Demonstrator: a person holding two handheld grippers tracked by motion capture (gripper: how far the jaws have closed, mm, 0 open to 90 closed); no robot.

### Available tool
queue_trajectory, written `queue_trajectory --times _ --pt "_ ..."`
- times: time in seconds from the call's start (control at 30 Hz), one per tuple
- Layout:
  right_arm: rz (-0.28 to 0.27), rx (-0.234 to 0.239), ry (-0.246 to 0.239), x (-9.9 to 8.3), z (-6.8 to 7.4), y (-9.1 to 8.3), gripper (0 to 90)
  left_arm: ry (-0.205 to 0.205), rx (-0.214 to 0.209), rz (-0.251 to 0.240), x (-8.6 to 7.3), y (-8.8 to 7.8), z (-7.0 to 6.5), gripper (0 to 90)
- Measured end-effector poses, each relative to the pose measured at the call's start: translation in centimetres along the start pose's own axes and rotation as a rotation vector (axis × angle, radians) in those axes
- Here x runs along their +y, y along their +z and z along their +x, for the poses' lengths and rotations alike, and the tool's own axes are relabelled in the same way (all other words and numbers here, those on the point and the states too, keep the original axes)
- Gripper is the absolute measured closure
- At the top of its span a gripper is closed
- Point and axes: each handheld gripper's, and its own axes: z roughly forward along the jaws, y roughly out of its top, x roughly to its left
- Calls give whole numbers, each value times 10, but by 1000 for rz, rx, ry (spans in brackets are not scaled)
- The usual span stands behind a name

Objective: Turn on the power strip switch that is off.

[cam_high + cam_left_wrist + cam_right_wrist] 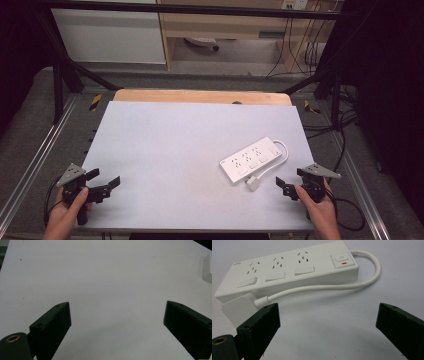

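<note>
High view has a white plastic power strip (251, 159) with three sockets and a short white cable lying on the pale grey table top (165, 150), over in the near-right part. Its long axis runs diagonally, near-left to far-right. The cable (283, 152) loops off the far-right end and comes back along the near side to a flat white plug (252, 182) by the near-left end.

The right gripper (289, 183) sits just beside that plug, a bit right of it, jaws spread wide with nothing between them. In the right gripper view the strip (287, 267) lies crosswise straight ahead, the plug (237, 308) close by the left jaw.

The left gripper (102, 181) is well apart at the near-left corner, jaws also gaping and empty. So the right hand is clearly nearer; probably its job to reach first.
</note>
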Motion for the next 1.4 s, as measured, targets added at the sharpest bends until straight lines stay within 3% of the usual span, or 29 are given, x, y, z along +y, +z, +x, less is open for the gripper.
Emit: queue_trajectory --times 0.53,0.9,1.1,1.2,1.4 --pt "-29 8 10 4 0 -6 45 17 -16 1 0 1 -2 75" --pt "-125 25 28 14 3 -17 41 25 -23 3 0 2 -4 75" --pt "-167 28 13 23 8 -22 41 26 -23 4 0 2 -4 75" --pt "-204 12 1 29 13 -24 70 28 -23 4 0 2 -4 75" --pt "-215 -15 -22 40 20 -23 81 30 -22 4 -1 2 -4 75"
